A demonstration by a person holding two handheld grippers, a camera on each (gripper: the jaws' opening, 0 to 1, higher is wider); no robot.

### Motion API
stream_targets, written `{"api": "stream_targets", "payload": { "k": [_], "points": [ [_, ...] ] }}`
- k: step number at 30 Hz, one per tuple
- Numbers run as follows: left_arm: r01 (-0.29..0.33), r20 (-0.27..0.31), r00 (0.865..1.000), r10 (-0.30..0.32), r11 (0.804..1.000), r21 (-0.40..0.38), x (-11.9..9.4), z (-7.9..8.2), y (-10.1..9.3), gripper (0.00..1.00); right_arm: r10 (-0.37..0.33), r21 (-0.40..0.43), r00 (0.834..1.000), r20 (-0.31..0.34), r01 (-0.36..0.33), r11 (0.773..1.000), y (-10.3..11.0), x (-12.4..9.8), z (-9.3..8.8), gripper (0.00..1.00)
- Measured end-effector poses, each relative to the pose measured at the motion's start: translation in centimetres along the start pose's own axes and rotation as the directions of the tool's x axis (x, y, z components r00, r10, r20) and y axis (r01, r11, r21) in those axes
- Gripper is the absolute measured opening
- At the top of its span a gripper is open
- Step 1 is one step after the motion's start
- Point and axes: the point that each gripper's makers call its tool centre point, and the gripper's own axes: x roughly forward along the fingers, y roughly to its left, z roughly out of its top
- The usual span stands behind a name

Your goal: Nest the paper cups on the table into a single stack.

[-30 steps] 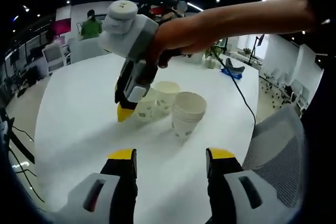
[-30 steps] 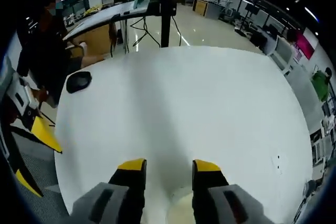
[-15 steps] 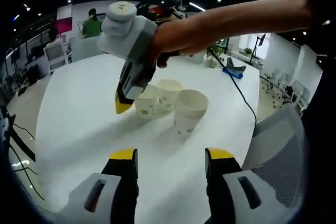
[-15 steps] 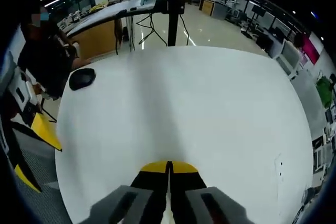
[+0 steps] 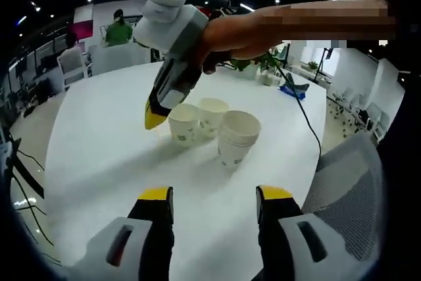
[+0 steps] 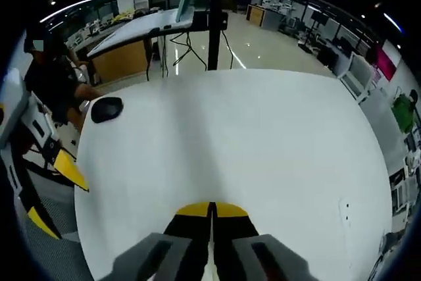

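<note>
Paper cup [image 5: 183, 124], upright beside stack [image 5: 235, 139]: my right gripper [image 5: 152, 118] clenches its rim; left gripper [image 5: 214, 197], jaws released, waits nearer me.

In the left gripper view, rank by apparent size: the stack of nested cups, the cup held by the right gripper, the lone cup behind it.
1. Stack of nested cups, nearest the camera, which may enlarge it.
2. Held cup, pinched at its rim by the right gripper.
3. Lone cup, partly hidden behind the held one; these two look nearly alike, so their order is unsure.
</note>
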Motion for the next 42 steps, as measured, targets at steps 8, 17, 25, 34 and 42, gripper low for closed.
{"api": "stream_targets", "payload": {
  "k": [8, 17, 25, 34, 42],
  "points": [
    [0.001, -0.007, 1.0, -0.001, 1.0, 0.001, -0.1, -0.3, -0.3, 0.49, 0.003, -0.007, 1.0, 0.029, -0.003, 1.0, 0.2, -0.7, 0.4, 0.0],
    [-0.022, 0.008, 1.0, 0.022, 1.0, -0.013, -0.9, 0.2, 0.3, 0.49, 0.004, -0.03, 0.999, 0.05, -0.002, 1.0, 0.7, -1.8, 1.0, 0.0],
    [-0.025, 0.016, 1.0, 0.025, 1.0, -0.017, -0.8, 0.1, 0.7, 0.49, -0.025, -0.01, 0.997, 0.077, 0.025, 1.0, -0.1, -4.3, 1.0, 0.0],
    [-0.015, 0.015, 1.0, 0.015, 1.0, -0.004, -0.6, 0.2, 0.4, 0.49, -0.045, 0.042, 0.999, 0.025, 0.044, 0.998, -1.0, -5.8, -1.5, 0.14],
    [-0.011, 0.01, 1.0, 0.011, 1.0, 0.0, -0.4, 0.0, 0.5, 0.5, -0.025, 0.062, 0.998, -0.049, 0.028, 0.998, 0.0, -3.8, -4.0, 0.32]
  ]
}}
